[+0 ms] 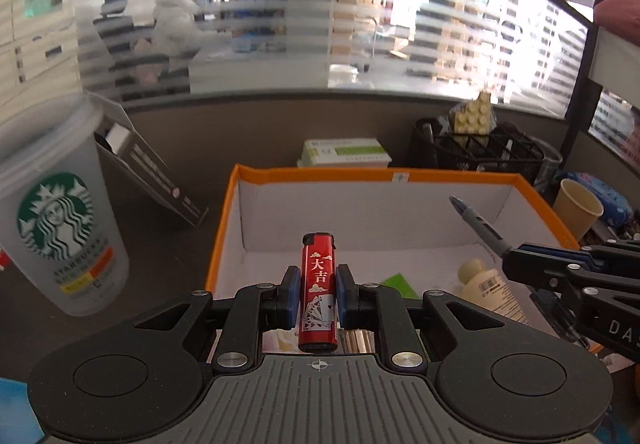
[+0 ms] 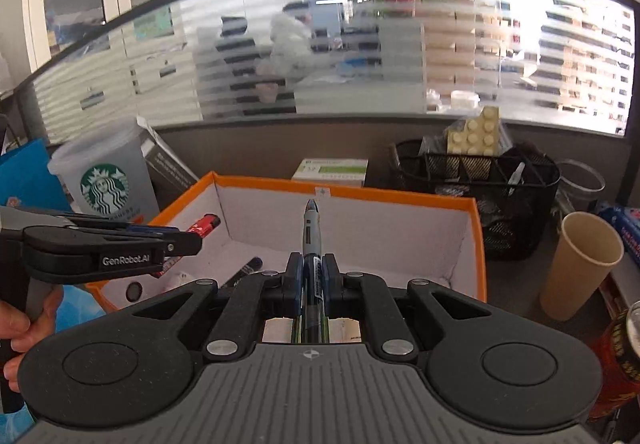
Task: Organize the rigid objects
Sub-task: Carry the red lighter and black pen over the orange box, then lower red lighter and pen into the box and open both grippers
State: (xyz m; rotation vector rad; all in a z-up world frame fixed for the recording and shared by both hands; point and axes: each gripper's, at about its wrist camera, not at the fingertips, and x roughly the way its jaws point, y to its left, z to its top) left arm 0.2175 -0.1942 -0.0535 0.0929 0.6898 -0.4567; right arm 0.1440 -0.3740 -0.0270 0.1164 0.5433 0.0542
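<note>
My left gripper (image 1: 318, 286) is shut on a red lighter (image 1: 318, 276) with playing cards printed on it, held upright over the near edge of an orange-rimmed white box (image 1: 224, 228). My right gripper (image 2: 312, 274) is shut on a grey-blue pen (image 2: 311, 228) that points forward over the same box (image 2: 478, 240). The right gripper (image 1: 520, 260) and its pen (image 1: 476, 222) also show in the left wrist view; the left gripper (image 2: 192, 240) and lighter (image 2: 206, 224) show in the right wrist view. In the box lie a cream bottle (image 1: 488, 286) and a dark marker (image 2: 246, 270).
A Starbucks cup (image 1: 60, 211) stands left of the box. Behind are a green-white carton (image 1: 344, 153), a black mesh organizer (image 2: 480, 195) with a cream brick plate (image 2: 476, 135), and a grey partition. A paper cup (image 2: 580, 264) and a red can (image 2: 616, 356) stand at right.
</note>
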